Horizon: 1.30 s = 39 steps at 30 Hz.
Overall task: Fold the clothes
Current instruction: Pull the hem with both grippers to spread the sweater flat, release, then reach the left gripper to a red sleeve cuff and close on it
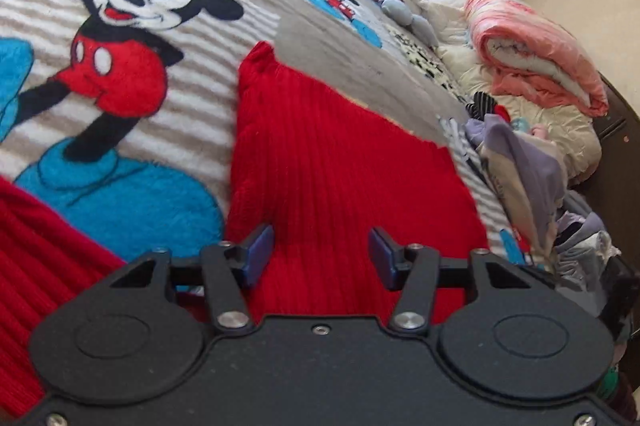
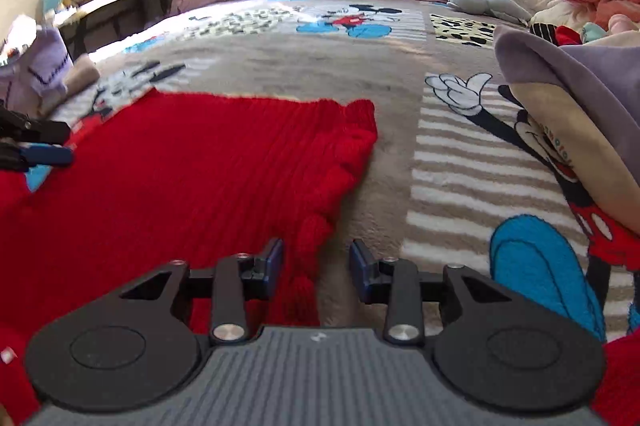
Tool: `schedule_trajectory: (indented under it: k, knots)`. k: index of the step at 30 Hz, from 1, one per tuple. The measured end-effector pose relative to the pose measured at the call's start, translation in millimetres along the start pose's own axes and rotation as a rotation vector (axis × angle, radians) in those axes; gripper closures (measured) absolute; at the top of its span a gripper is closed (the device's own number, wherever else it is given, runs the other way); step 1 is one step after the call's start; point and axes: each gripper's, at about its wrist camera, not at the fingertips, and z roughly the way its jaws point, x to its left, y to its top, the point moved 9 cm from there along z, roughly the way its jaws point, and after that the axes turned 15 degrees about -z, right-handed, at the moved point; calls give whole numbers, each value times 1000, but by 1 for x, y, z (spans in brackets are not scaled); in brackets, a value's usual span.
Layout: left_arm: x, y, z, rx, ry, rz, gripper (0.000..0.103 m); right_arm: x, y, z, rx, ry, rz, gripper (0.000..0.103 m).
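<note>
My left gripper (image 1: 321, 254) and right gripper (image 2: 316, 266) hover low over the red sweater (image 2: 180, 177), fingers released, gripping nothing.

Ribbed red knit sweater (image 1: 340, 161) on a fuzzy fleece blanket (image 1: 192, 129) (cartoon print); matt black plastic tool (image 1: 322, 250).

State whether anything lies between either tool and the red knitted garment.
Nothing visible does. The left tool and the right tool both hang open directly over the red knitted garment spread on the cartoon-print blanket.
</note>
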Motion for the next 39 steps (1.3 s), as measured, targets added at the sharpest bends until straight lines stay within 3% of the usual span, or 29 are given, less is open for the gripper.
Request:
schedule_trajectory:
  k: [2, 6, 7, 8, 10, 14, 16, 18, 20, 21, 22, 25, 30, 34, 35, 37, 39]
  knots:
    - [-4, -2, -20, -50, -6, 1, 66, 3, 1, -17, -22, 21, 80, 65]
    - [-21, -24, -49, -129, 28, 150, 53, 39, 2, -65, -148, 4, -21, 63]
    - [-24, -31, -55, -149, 40, 189, 46, 48, -5, -66, -121, 21, -29, 61]
    - [-21, -39, -53, -142, 77, 214, 45, 55, -15, -61, -65, 29, -39, 60]
    - [-9, -56, -42, -113, 167, 255, 48, 68, -31, -58, -37, -36, -124, 58]
    - [-35, -79, -75, -214, 185, 393, 48, 102, -25, -96, -137, -59, -195, 59]
    - [-35, -101, -78, -193, 195, 413, 48, 126, -27, -113, -192, -49, -241, 59]
    - [-23, -130, -64, -130, 246, 460, 48, 150, -38, -110, -143, -51, -339, 59]
    - [-30, -145, -68, -158, 295, 565, 48, 166, -52, -102, -75, -87, -432, 60]
    - [-38, -148, -75, -183, 292, 606, 49, 173, -50, -107, -91, -99, -457, 62]
    - [-40, -153, -78, -181, 281, 615, 48, 180, -48, -114, -117, -109, -478, 70]
    - [-28, -169, -75, -131, 277, 602, 45, 186, -63, -112, -57, -48, -435, 62]
    - [-35, -168, -93, -139, 217, 569, 45, 184, -63, -130, -85, -2, -390, 60]
    - [-42, -162, -105, -225, 200, 557, 46, 161, -61, -152, -128, 28, -190, 59]
    - [-41, -162, -102, -215, 196, 550, 46, 152, -59, -158, -142, 30, -129, 59]
    - [-32, -171, -85, -103, 209, 532, 44, 123, -63, -163, -161, 24, 26, 57]
    - [-33, -174, -83, -94, 217, 549, 42, 92, -68, -168, -178, 17, 185, 54]
